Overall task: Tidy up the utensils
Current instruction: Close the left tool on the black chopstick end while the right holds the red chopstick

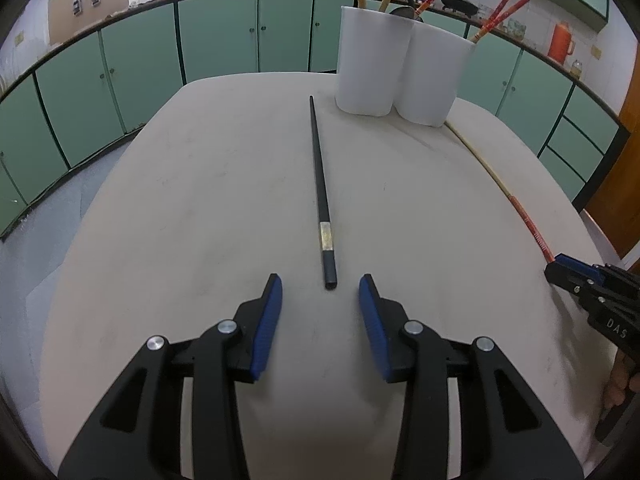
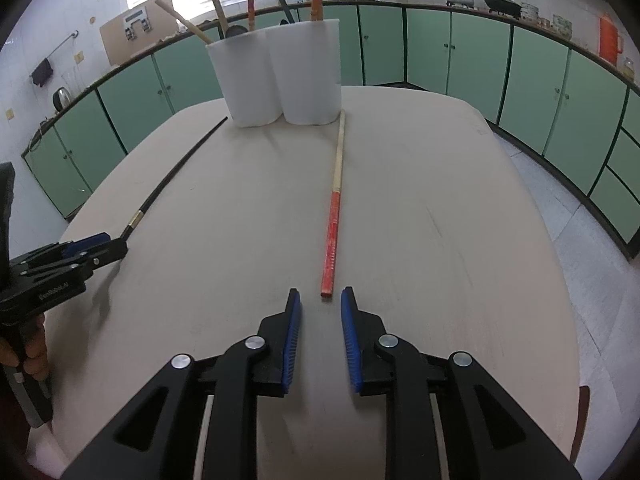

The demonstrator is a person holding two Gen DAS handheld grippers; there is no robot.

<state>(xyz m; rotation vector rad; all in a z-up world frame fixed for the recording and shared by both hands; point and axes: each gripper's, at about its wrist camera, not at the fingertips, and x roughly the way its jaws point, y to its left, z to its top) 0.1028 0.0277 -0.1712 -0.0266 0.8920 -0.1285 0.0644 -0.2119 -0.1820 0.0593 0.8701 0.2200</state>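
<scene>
While the left gripper (image 1: 320, 288) stands released, its blue pads apart, the black chopstick (image 1: 320, 184) lies flat on the table (image 1: 160, 220), its butt just ahead of the fingertips and its tip near the two white holders (image 1: 396, 68) at the far edge.

In the right wrist view, the right gripper (image 2: 320, 300) is likewise unclenched, holding nothing; the red-and-cream chopstick (image 2: 335, 208) lies just ahead of it, pointing at the holders.

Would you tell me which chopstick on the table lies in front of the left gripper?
The black chopstick with the gold band; the red-and-cream chopstick lies before the right gripper instead.
</scene>
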